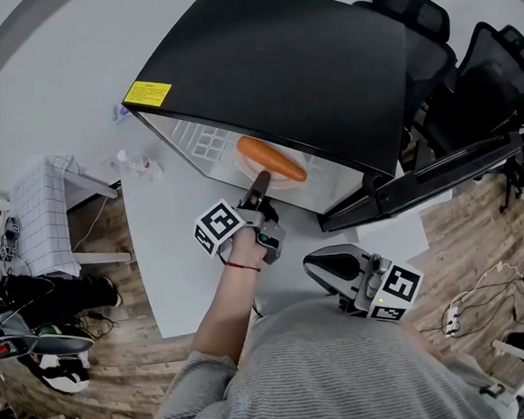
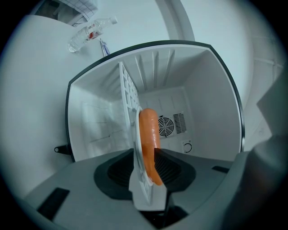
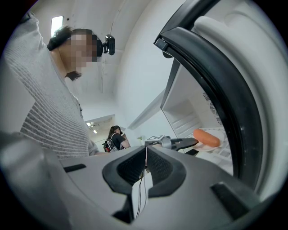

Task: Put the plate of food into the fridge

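The black mini fridge (image 1: pixel 278 67) lies open on the table, its door (image 1: pixel 440 176) swung out to the right. Inside, a white plate (image 2: pixel 136 148) carrying an orange sausage (image 2: pixel 149 134) rests against the white wire shelf (image 2: pixel 128 94). My left gripper (image 2: pixel 145 166) reaches into the opening; its jaws stand apart with the plate's rim between them, so it is open. The head view shows the sausage (image 1: pixel 271 158) just beyond that gripper (image 1: pixel 261 179). My right gripper (image 3: pixel 145 168) hangs by the door, shut and empty, with the sausage (image 3: pixel 206 137) in sight.
A clear water bottle (image 1: pixel 141 164) lies on the white table (image 1: pixel 175 256) left of the fridge. Black office chairs (image 1: pixel 477 79) stand behind the door. A white wire basket (image 1: pixel 41 212) and cables sit on the wooden floor. Another person (image 3: pixel 114 139) stands far off.
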`<control>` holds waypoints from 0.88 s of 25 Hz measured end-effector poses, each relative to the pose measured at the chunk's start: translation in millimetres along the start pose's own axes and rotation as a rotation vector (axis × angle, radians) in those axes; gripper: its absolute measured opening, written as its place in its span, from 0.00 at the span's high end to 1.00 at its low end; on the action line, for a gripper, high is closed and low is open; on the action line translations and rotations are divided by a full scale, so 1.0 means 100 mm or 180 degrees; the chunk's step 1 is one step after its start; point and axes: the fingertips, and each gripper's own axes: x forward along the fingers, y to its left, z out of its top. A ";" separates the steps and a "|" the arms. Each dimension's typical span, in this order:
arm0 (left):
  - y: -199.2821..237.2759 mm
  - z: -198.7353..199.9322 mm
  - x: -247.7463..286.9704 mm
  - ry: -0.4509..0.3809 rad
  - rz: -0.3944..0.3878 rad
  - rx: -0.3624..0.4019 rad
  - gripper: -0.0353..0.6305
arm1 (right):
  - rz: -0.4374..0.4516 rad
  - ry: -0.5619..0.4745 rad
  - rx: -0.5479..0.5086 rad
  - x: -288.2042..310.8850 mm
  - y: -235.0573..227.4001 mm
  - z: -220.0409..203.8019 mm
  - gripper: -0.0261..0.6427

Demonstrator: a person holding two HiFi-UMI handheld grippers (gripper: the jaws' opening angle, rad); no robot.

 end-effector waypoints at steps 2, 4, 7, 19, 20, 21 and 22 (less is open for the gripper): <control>0.01 0.00 -0.01 -0.0005 0.0011 -0.0008 0.75 | 0.0008 0.0004 0.0006 0.00 0.00 -0.01 0.94; 0.02 -0.01 -0.02 -0.0006 0.0014 -0.0014 0.75 | 0.0015 0.0007 0.0012 0.01 0.00 -0.01 0.94; 0.04 -0.02 -0.04 0.0009 0.0013 -0.0008 0.74 | 0.0018 0.0012 0.0013 0.00 0.00 -0.02 0.94; 0.18 -0.19 -0.28 0.0062 0.0085 -0.0010 0.74 | 0.0050 0.0018 -0.0009 -0.03 0.04 -0.02 0.94; 0.18 -0.21 -0.31 0.0072 0.0088 0.0002 0.74 | 0.0054 0.0017 -0.0009 -0.03 0.04 -0.02 0.94; 0.18 -0.23 -0.34 0.0085 0.0089 0.0018 0.74 | 0.0059 0.0016 -0.0010 -0.03 0.05 -0.02 0.94; 0.18 -0.26 -0.37 0.0101 0.0090 0.0037 0.74 | 0.0063 0.0015 -0.0012 -0.03 0.05 -0.02 0.94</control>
